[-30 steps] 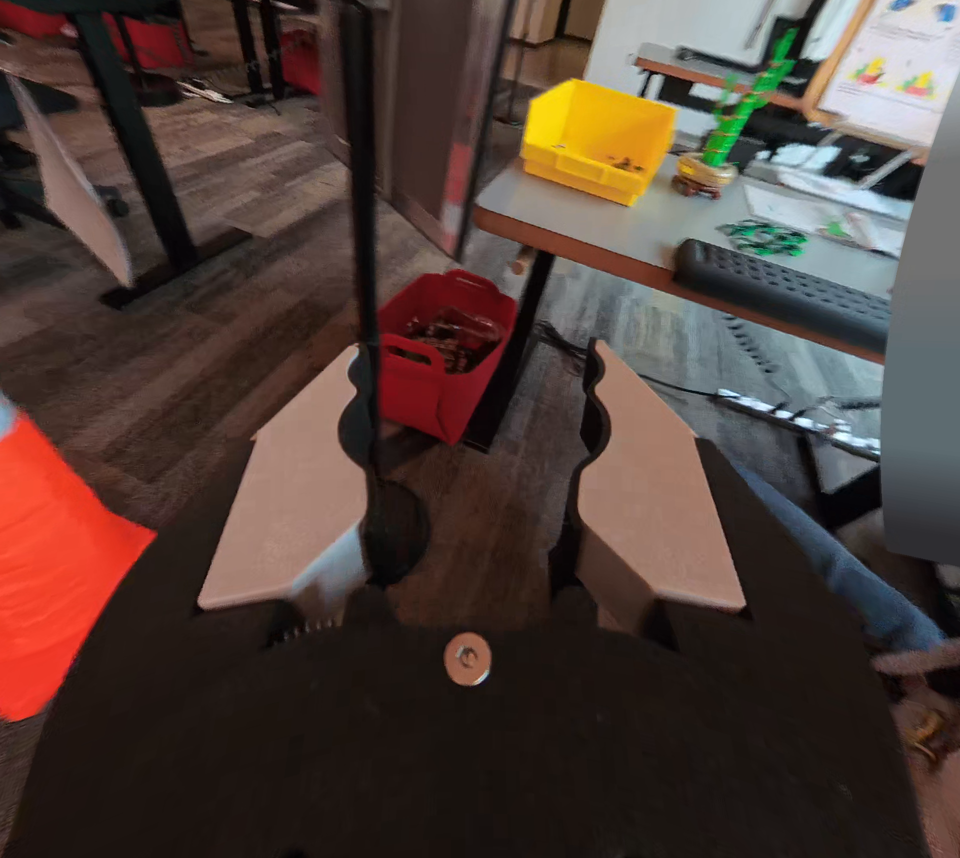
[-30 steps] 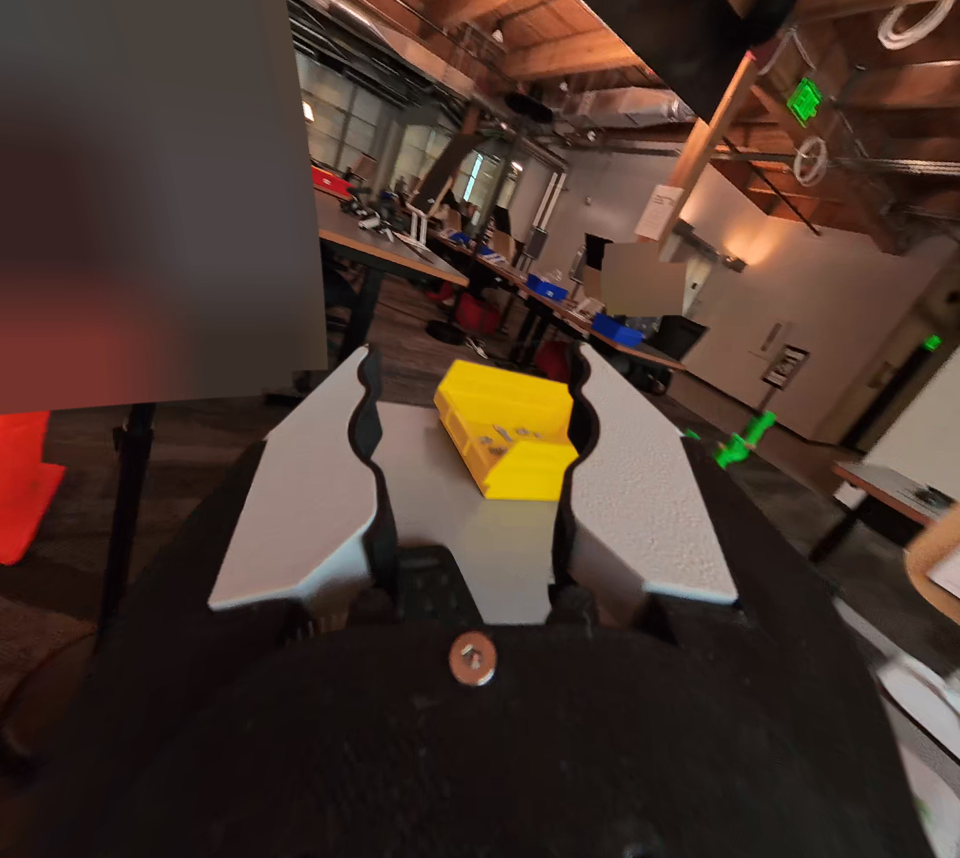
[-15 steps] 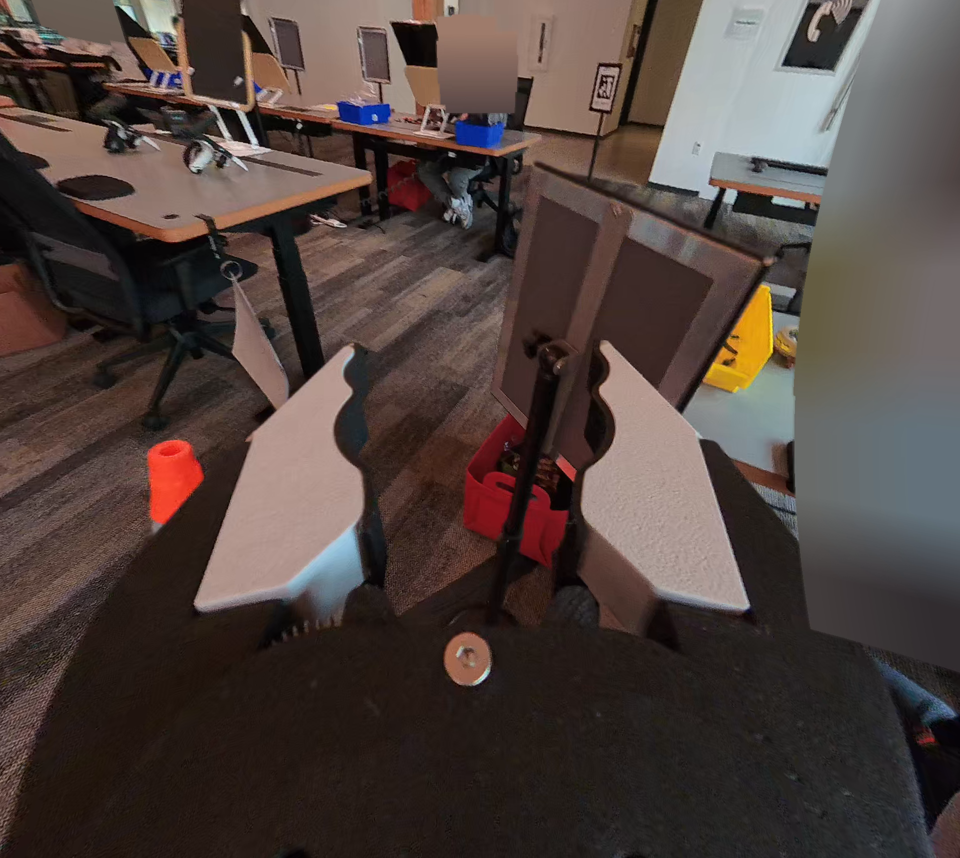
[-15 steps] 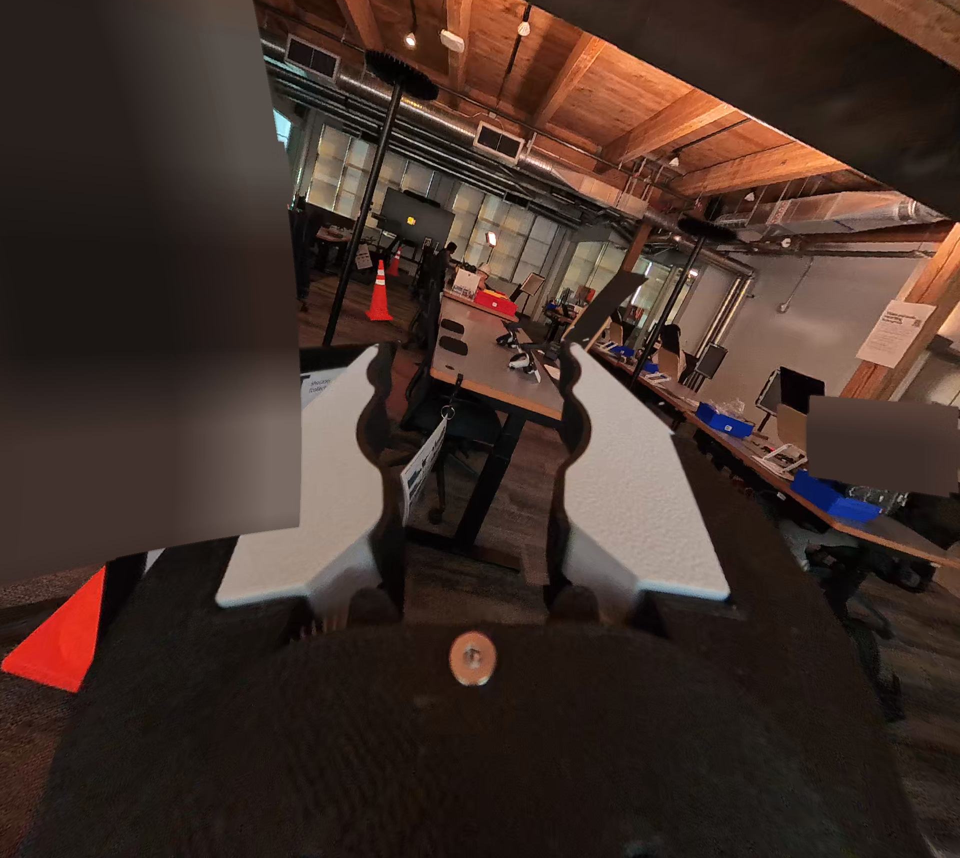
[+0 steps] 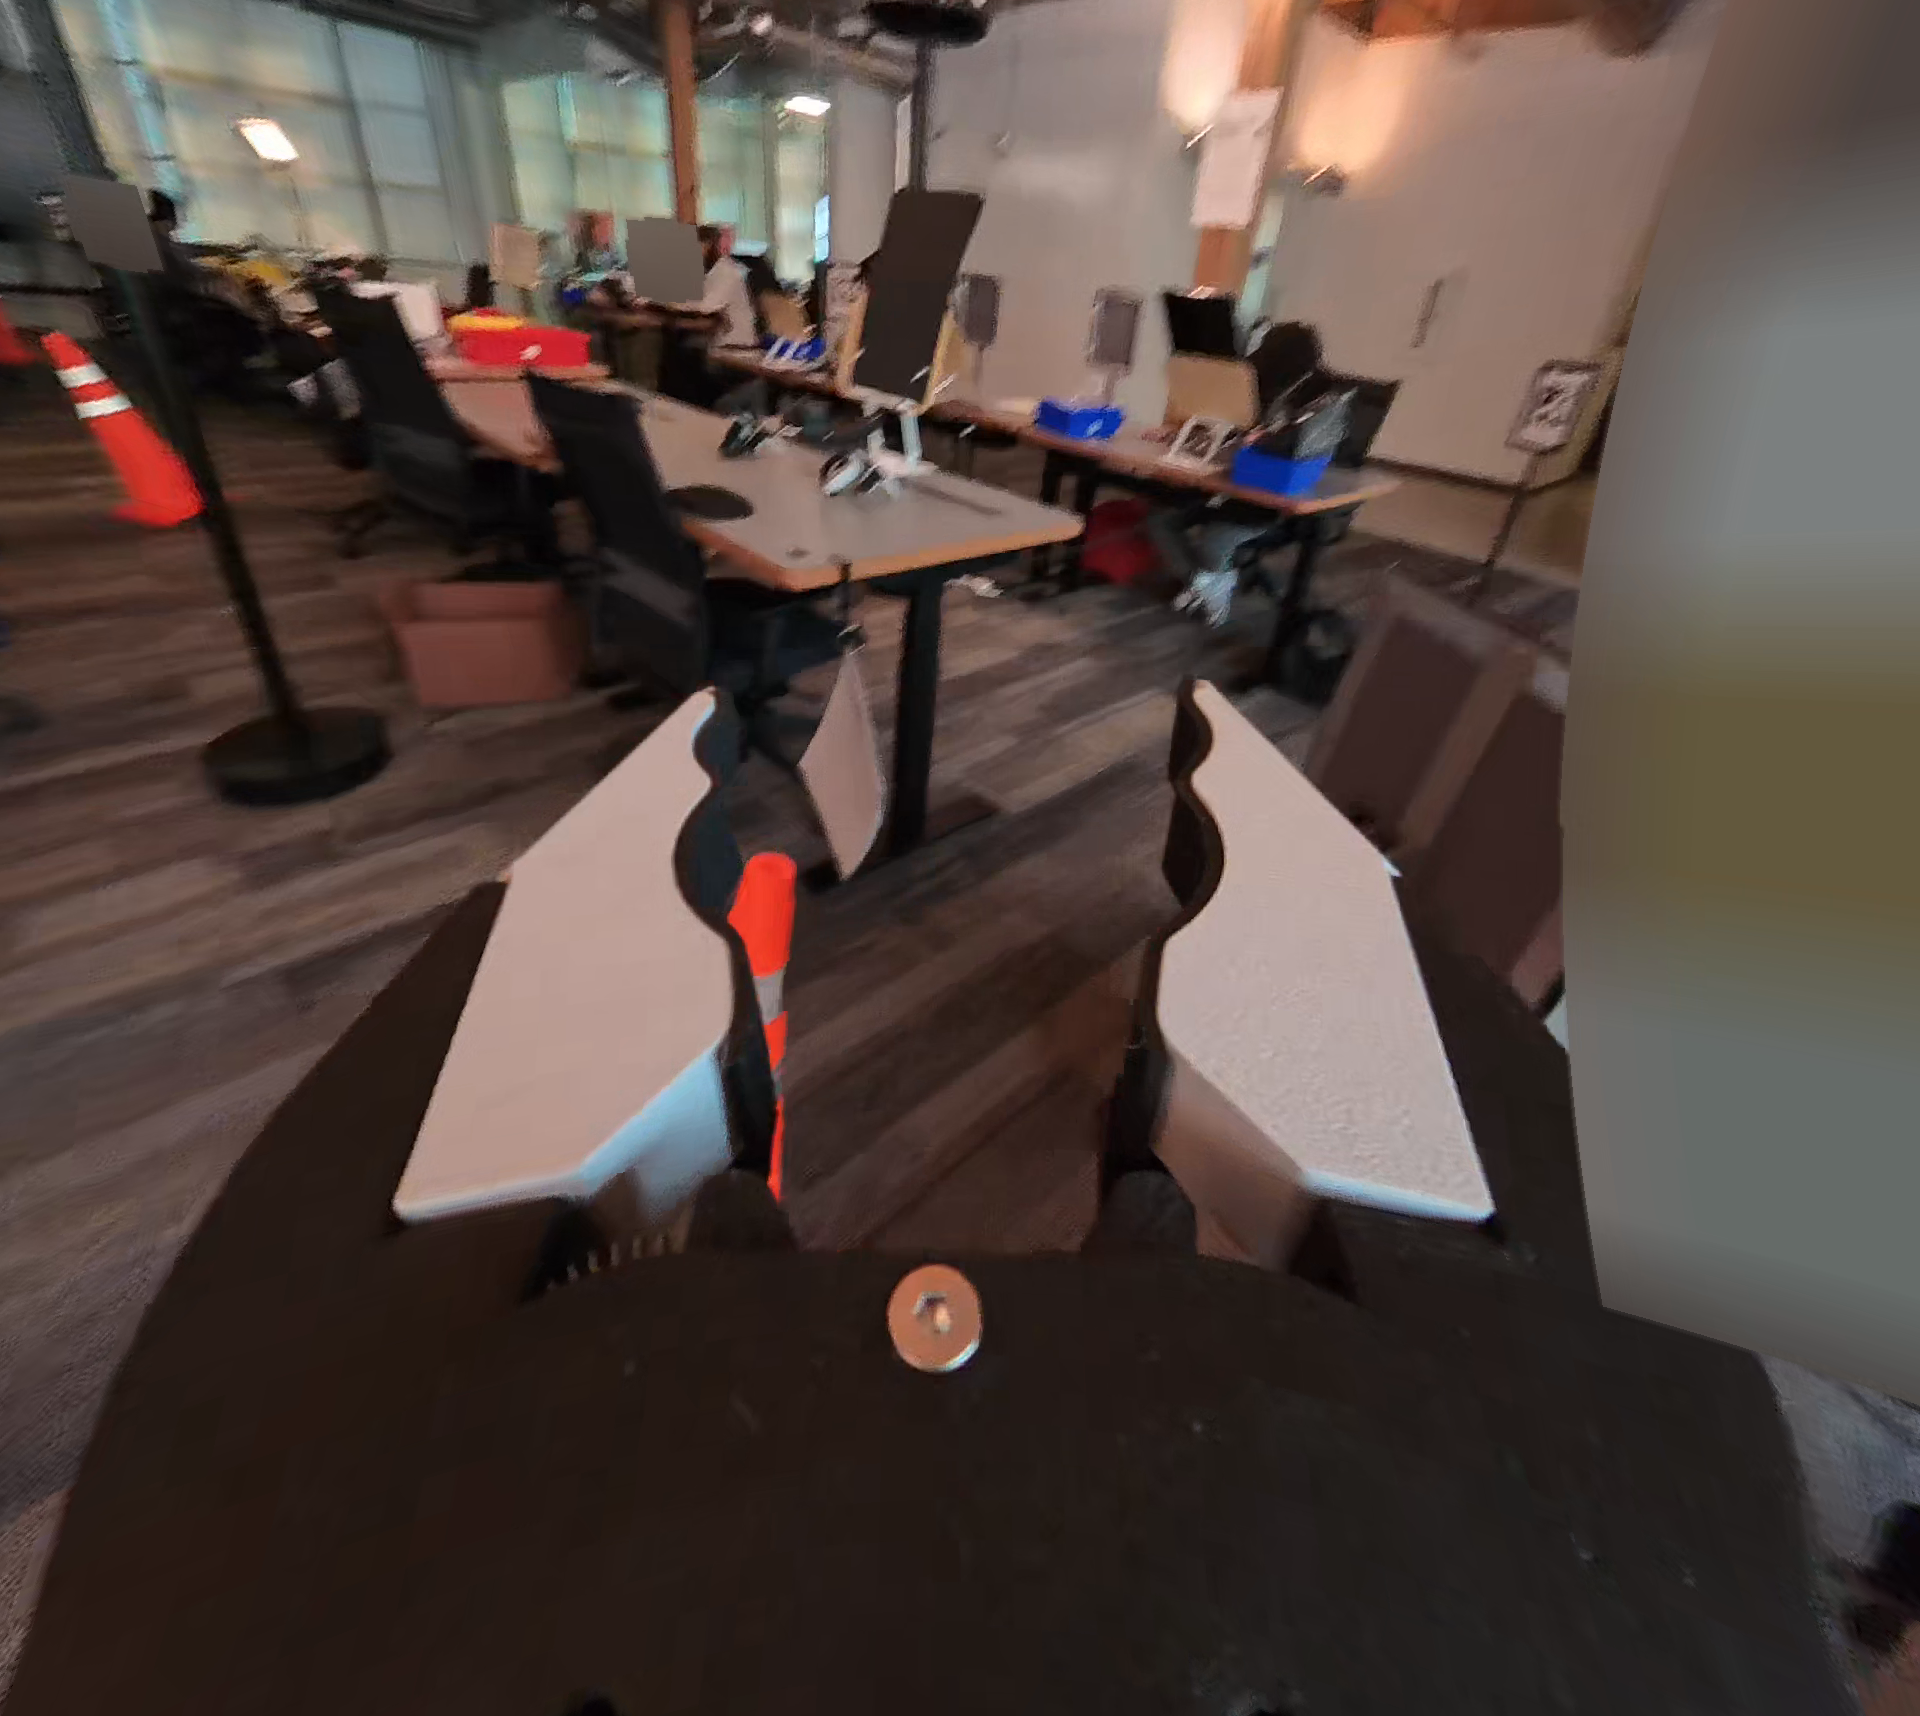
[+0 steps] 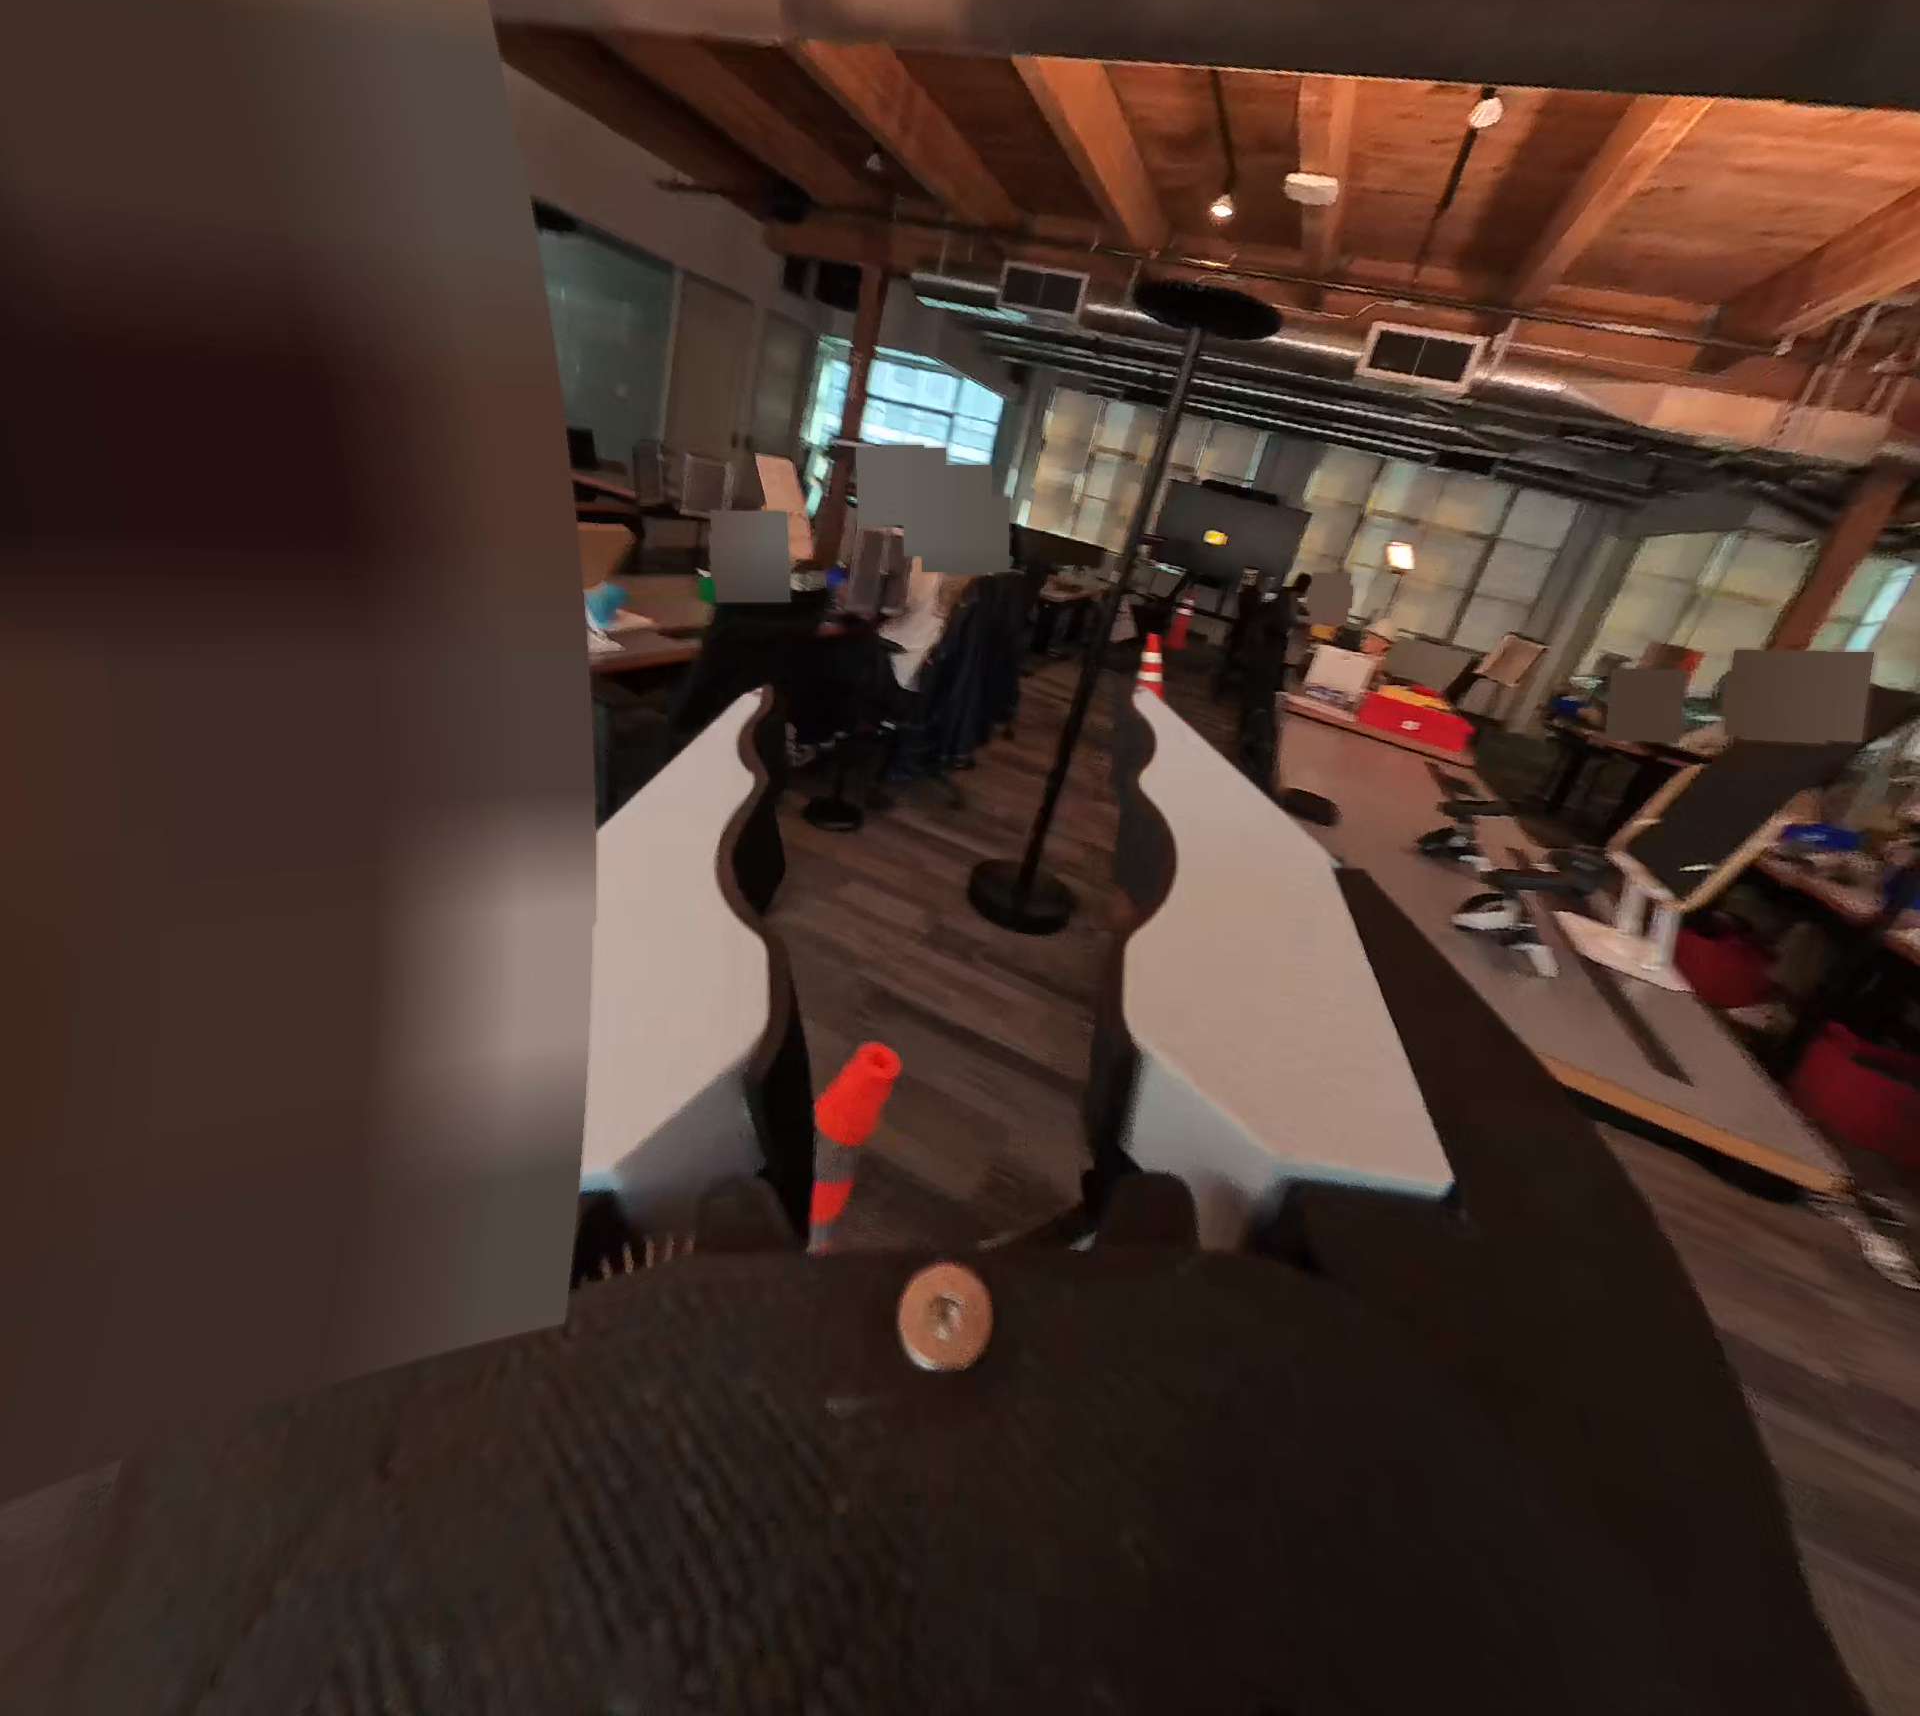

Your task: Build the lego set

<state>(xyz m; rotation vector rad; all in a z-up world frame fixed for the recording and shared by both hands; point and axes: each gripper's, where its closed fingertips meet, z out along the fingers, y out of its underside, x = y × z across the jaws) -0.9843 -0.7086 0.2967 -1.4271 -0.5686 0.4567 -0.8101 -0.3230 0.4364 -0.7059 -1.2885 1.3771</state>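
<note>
Both tongs, L (image 5: 951, 721) & R (image 6: 951, 705), spread wide, empty, aimed across room.

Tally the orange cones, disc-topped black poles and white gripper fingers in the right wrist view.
Orange cones: 3 (one near, two far down the aisle)
Disc-topped black pole: 1
White gripper fingers: 2
Total: 6

We saw open floor (image 6: 935, 970) mid-frame; an orange cone (image 6: 847, 1136) and a black pole stand (image 6: 1081, 731) stood ahead, desks (image 6: 1621, 1022) at right.
</note>
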